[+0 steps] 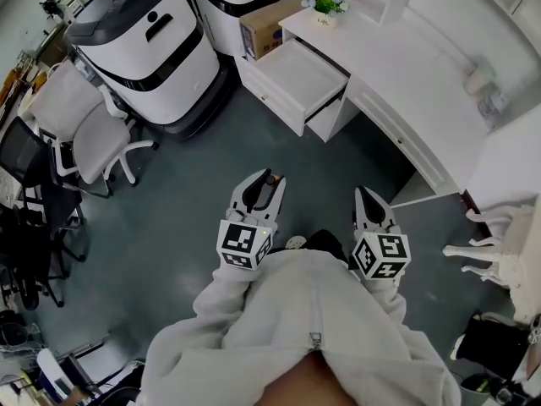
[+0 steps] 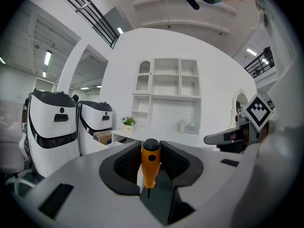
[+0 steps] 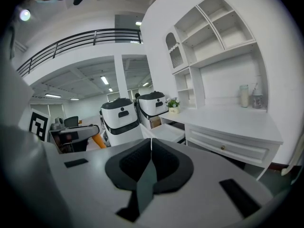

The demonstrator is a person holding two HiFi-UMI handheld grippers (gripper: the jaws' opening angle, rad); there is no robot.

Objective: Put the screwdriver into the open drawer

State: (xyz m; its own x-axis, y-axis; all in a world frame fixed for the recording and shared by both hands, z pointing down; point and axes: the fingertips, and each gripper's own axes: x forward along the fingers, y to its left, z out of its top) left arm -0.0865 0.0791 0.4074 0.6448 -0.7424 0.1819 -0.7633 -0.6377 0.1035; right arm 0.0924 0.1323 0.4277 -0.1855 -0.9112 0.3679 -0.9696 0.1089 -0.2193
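Observation:
My left gripper [image 1: 264, 186] is shut on the screwdriver [image 2: 150, 164], whose orange handle with a black cap stands upright between the black pads, its thin shaft pointing down. In the head view the screwdriver [image 1: 268, 178] shows as a dark tip between the left jaws. My right gripper [image 1: 368, 200] is shut with nothing in it; in the right gripper view its pads [image 3: 164, 163] meet along a thin seam. The open drawer [image 1: 297, 79] sticks out of the white desk [image 1: 414, 66] well ahead of both grippers, and it is also seen as the open drawer [image 3: 164, 133] in the right gripper view.
Two large white-and-black machines [image 1: 144, 36] stand at the left of the drawer. A cardboard box [image 1: 269, 25] sits between them and the desk. White office chairs [image 1: 80, 129] are at the left, a white ornate chair [image 1: 503, 248] at the right. A potted plant [image 1: 325, 5] stands on the desk.

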